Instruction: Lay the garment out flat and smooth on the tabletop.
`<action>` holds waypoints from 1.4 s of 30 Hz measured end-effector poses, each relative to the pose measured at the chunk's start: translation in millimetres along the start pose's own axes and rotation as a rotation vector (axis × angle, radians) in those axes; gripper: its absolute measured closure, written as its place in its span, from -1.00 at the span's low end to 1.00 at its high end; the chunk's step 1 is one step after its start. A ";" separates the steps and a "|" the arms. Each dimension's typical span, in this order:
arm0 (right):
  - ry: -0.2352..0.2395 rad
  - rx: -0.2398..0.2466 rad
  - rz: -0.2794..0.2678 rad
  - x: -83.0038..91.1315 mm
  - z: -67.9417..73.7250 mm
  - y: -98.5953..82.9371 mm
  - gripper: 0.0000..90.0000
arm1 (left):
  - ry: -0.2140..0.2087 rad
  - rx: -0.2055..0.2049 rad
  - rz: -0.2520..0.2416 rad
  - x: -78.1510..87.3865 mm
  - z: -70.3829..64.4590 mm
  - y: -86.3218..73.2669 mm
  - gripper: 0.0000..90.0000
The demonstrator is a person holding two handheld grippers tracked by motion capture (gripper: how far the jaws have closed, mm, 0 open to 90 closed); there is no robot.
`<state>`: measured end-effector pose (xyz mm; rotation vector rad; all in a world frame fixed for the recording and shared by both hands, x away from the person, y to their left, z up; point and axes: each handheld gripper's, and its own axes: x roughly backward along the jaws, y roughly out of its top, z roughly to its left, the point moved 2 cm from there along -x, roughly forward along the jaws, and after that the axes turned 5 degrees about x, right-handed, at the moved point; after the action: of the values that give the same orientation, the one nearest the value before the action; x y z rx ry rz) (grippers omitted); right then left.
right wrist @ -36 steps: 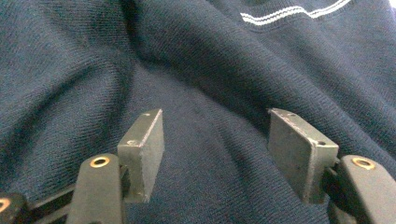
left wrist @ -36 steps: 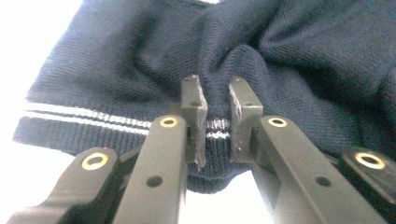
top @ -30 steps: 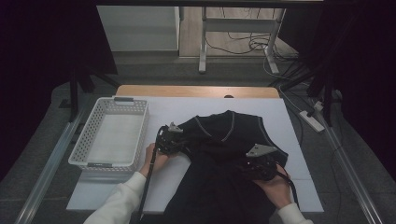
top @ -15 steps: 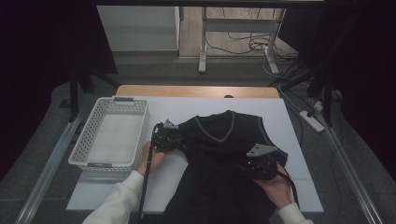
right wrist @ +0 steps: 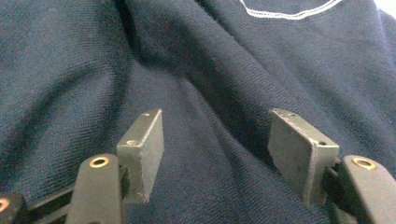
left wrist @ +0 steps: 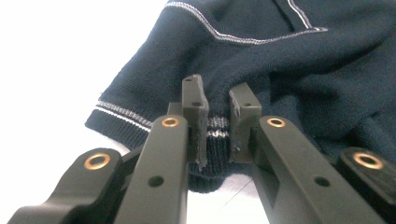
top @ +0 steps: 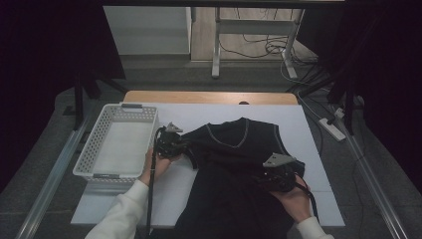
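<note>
My left fingers [left wrist: 217, 122] clench the striped armhole hem of the navy vest [top: 234, 164] at centre-left; my right fingers [right wrist: 224, 154] hover released over its centre-right side.

Quick count: one vest [top: 239, 164], dark navy with pale trim, on one table [top: 308, 129]. One basket [top: 119, 142], white, off to the left. Two grippers, left [top: 174, 144] and right [top: 278, 172], two jaws each, so four jaws total. Two hands too, left [top: 157, 167] and right [top: 293, 199]. One power strip [top: 332, 128] on the floor at right.
</note>
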<state>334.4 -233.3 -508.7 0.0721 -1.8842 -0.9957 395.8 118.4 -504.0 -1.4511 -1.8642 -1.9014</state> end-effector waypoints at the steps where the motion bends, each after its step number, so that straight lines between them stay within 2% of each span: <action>1: 0.000 0.000 0.000 0.1 -0.1 0.0 -0.21 | 0.000 0.000 -0.003 1.8 0.9 0.9 0.75; 6: 0.000 -0.004 -0.005 1.0 -0.7 0.3 -0.21 | 0.014 0.015 -0.029 11.7 4.4 5.3 0.75; 9: 0.002 -0.009 -0.015 2.3 -0.8 1.3 -0.21 | 0.035 -0.014 -0.033 15.9 2.4 8.0 0.75; 12: 0.002 -0.008 -0.013 2.4 -0.7 1.5 -0.21 | 0.030 -0.017 -0.039 19.5 2.5 10.7 0.75; 18: 0.002 -0.008 -0.013 2.3 -1.0 1.5 -0.21 | 0.029 0.006 -0.054 28.2 12.1 14.5 0.75; 24: 0.001 -0.007 -0.016 3.5 -0.5 3.1 -0.21 | 0.047 0.040 -0.073 34.0 21.4 17.3 0.73; 26: 0.007 -0.008 -0.018 2.5 0.9 3.6 -0.21 | 0.058 0.046 -0.062 32.3 20.4 17.6 0.57; 28: 0.015 -0.008 -0.022 2.1 2.6 4.7 -0.22 | 0.080 0.050 -0.066 31.9 18.8 18.4 0.08; 29: 0.019 -0.006 -0.025 2.7 3.5 5.8 -0.22 | 0.073 0.055 -0.077 33.3 18.6 18.8 -0.08; 31: 0.028 -0.008 -0.043 4.5 6.2 9.0 -0.23 | 0.067 0.056 -0.096 37.2 17.7 19.3 -0.22; 33: 0.044 -0.012 -0.066 6.8 9.8 13.3 -0.23 | 0.055 0.050 -0.107 40.6 16.4 19.1 -0.30; 36: 0.079 -0.011 -0.093 8.2 17.3 20.0 -0.24 | 0.020 0.043 -0.110 43.2 13.6 17.6 -0.32; 42: 0.160 0.013 -0.113 1.5 42.2 35.2 -0.25 | -0.003 0.002 -0.076 41.7 4.5 14.6 -0.38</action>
<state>313.2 -185.1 -492.7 0.2609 -1.7554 -1.0226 385.3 140.2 -466.8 -1.4022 -1.9488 -1.9305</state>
